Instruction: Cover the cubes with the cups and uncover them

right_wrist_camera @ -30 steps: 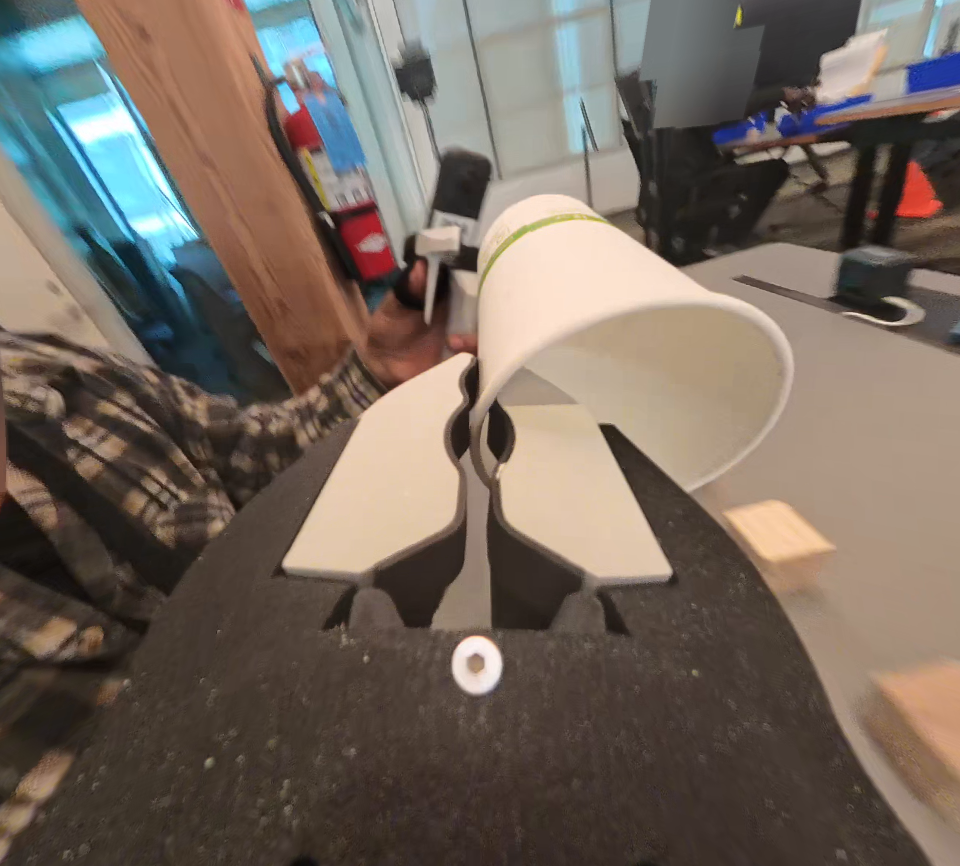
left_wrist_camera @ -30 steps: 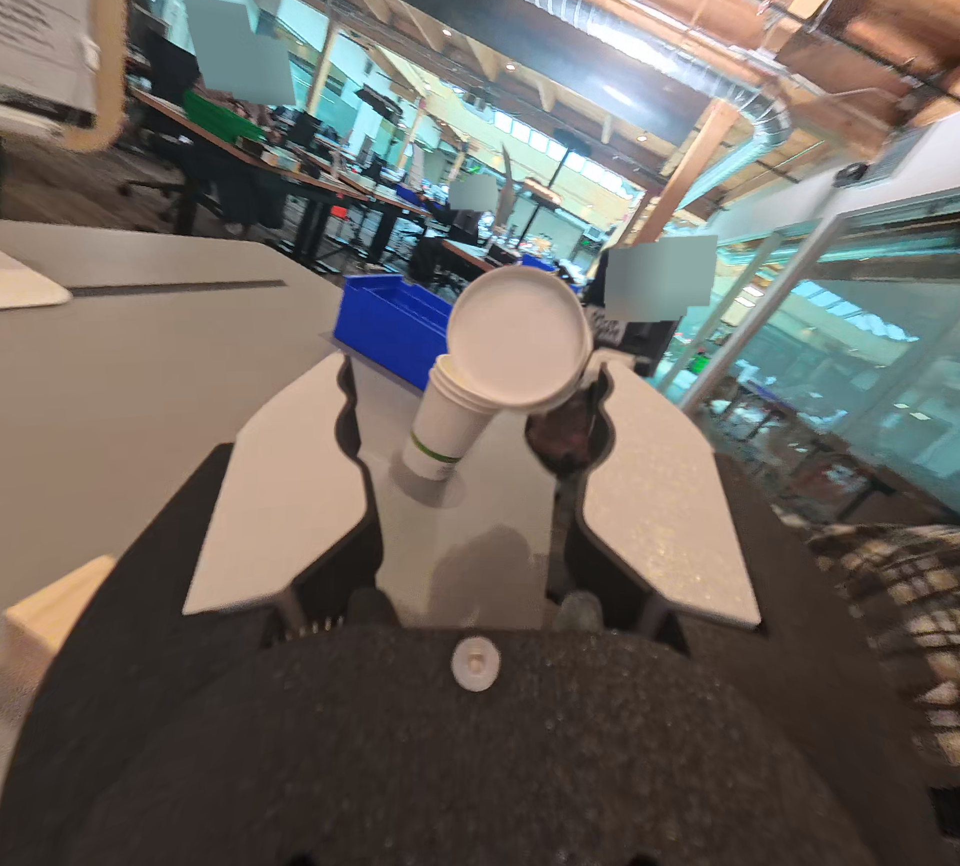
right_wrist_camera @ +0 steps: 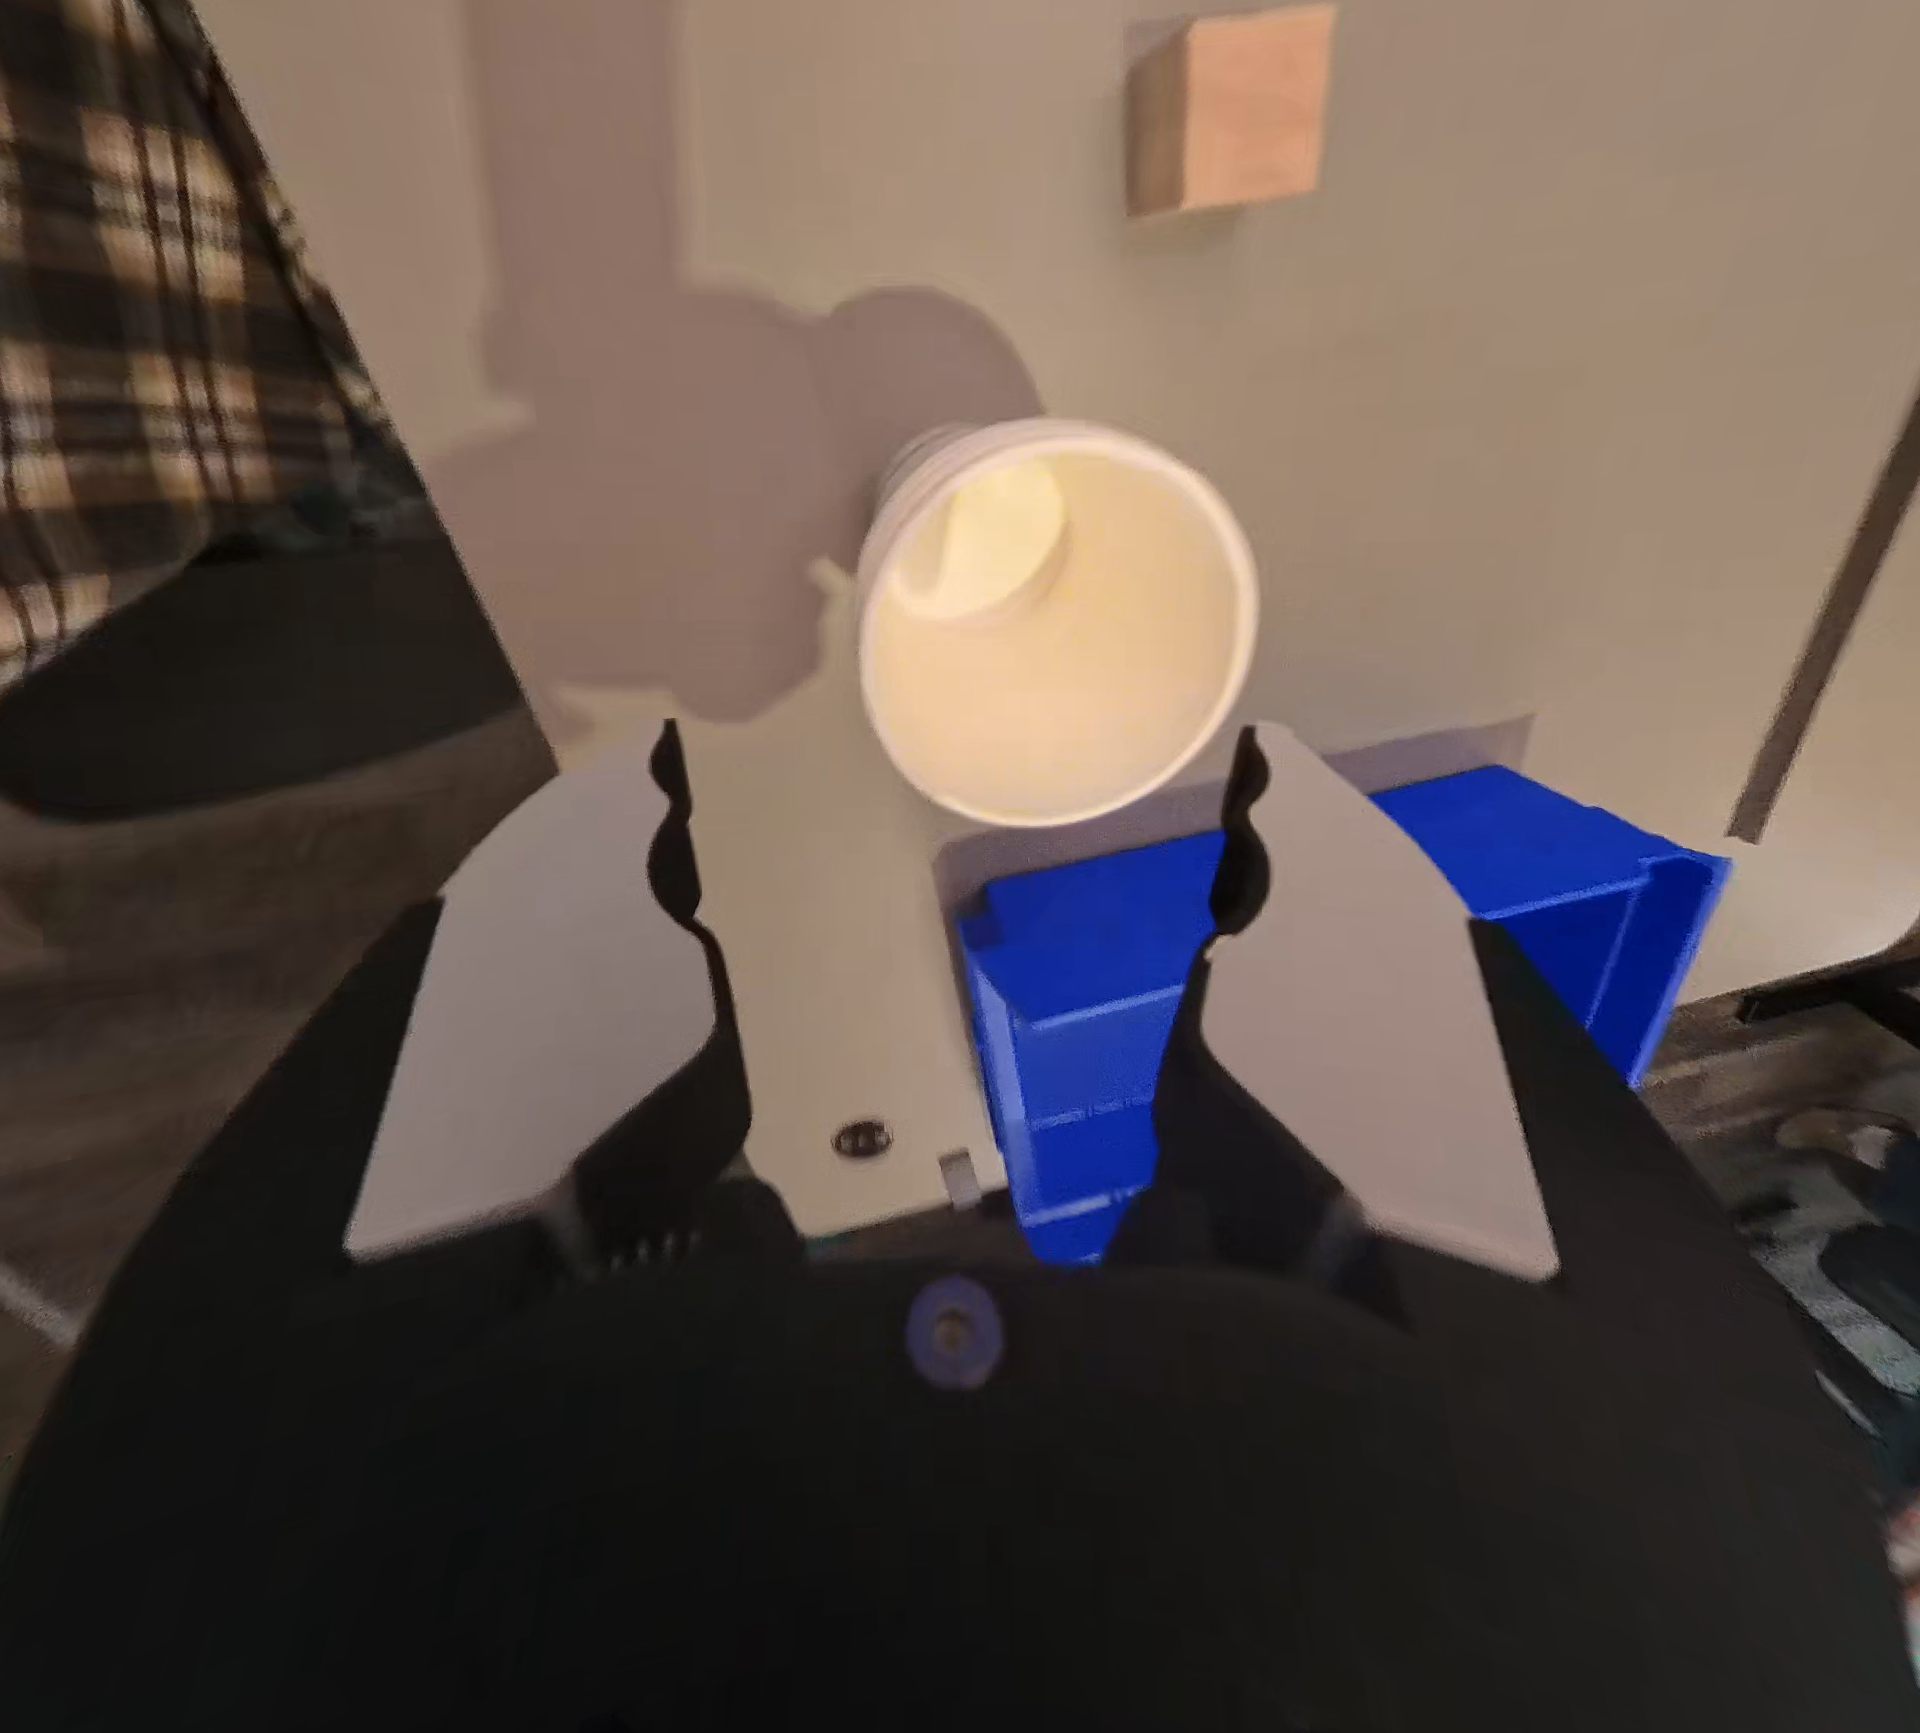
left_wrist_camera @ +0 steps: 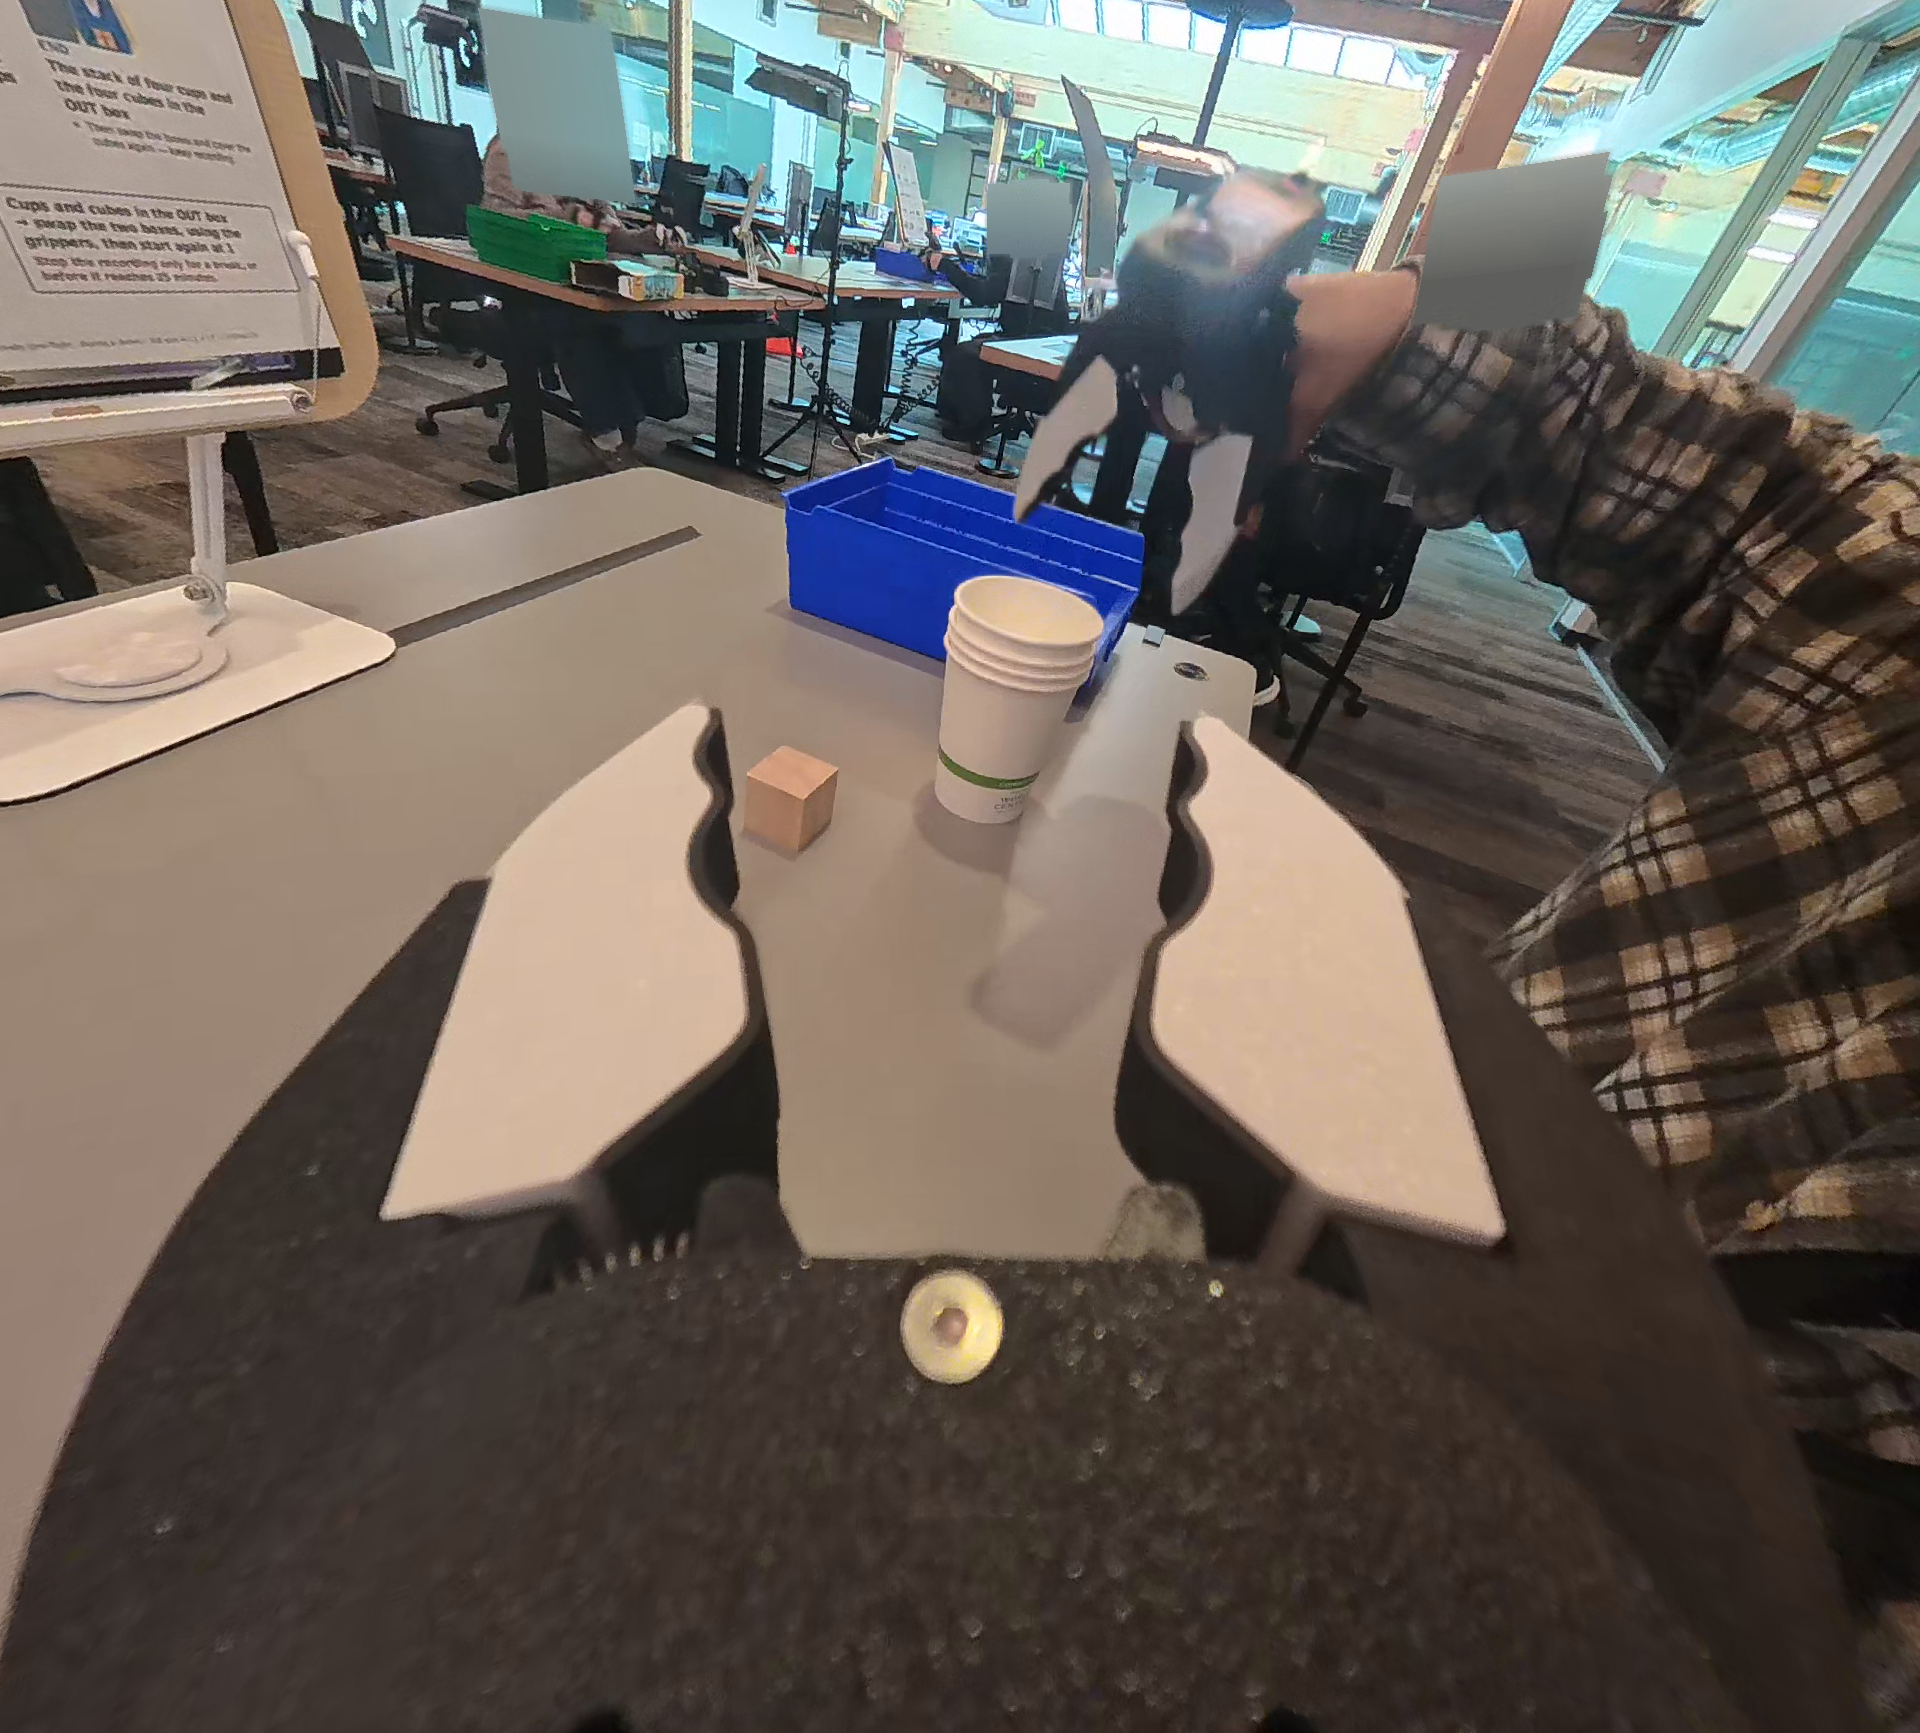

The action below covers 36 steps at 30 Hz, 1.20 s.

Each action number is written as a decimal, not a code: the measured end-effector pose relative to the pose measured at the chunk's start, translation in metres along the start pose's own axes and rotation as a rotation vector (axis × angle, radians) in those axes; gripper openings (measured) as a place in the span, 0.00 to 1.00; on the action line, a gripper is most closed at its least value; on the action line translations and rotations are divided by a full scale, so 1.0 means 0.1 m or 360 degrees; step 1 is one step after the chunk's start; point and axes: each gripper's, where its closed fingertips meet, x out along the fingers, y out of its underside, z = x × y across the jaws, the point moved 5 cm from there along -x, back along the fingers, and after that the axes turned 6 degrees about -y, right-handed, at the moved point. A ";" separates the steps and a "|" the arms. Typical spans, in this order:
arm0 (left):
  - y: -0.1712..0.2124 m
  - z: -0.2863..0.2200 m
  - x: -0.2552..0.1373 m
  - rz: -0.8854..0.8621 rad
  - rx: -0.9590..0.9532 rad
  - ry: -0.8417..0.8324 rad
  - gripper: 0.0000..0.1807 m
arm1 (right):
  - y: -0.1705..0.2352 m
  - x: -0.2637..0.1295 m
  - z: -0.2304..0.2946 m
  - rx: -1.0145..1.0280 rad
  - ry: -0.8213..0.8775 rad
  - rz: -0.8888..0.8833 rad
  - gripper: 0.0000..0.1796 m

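The left gripper (left_wrist_camera: 945, 810) is spread wide and holds nothing, positioned low over the grey table (left_wrist_camera: 312, 852). Just beyond its fingertips sits one wooden cube (left_wrist_camera: 791, 797), uncovered, with the stack of white cups (left_wrist_camera: 1013, 709) upright beside it and apart from it. Behind the stack lies the blue bin (left_wrist_camera: 894, 561). Farthest, the right gripper (right_wrist_camera: 956, 748) hangs above the stack, fingers wide, empty.

A stack of white paper cups (left_wrist_camera: 1013, 712) stands upright on a grey table (left_wrist_camera: 260, 852), a wooden cube (left_wrist_camera: 790, 796) near its left and a blue bin (left_wrist_camera: 935, 556) just behind. The left gripper (left_wrist_camera: 945, 810) hovers nearby, jaws spread; the right gripper (left_wrist_camera: 1132, 488) hangs spread above the bin.
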 end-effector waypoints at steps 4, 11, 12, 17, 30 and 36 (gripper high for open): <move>0.01 -0.02 0.03 0.0022 0.0005 0.0019 0.44 | -0.03 -0.30 -0.32 0.0393 0.0163 -0.0420 0.51; 0.04 -0.05 0.06 0.0067 0.0031 0.0017 0.44 | 0.39 0.07 -0.60 0.1022 -0.0010 -0.0350 0.44; 0.05 -0.05 0.06 0.0071 0.0027 0.0021 0.44 | 0.42 0.18 -0.59 0.1044 -0.0053 -0.0301 0.44; 0.08 -0.06 0.09 0.0104 0.0025 0.0031 0.44 | 0.47 0.59 -0.54 0.1173 -0.0298 -0.0090 0.39; 0.10 -0.05 0.09 0.0116 0.0021 0.0037 0.43 | 0.47 0.53 -0.68 0.1368 -0.0784 -0.0089 0.03; 0.14 -0.03 0.13 0.0134 0.0012 0.0044 0.42 | 0.69 -0.24 -1.12 0.1477 -0.0585 -0.0234 0.03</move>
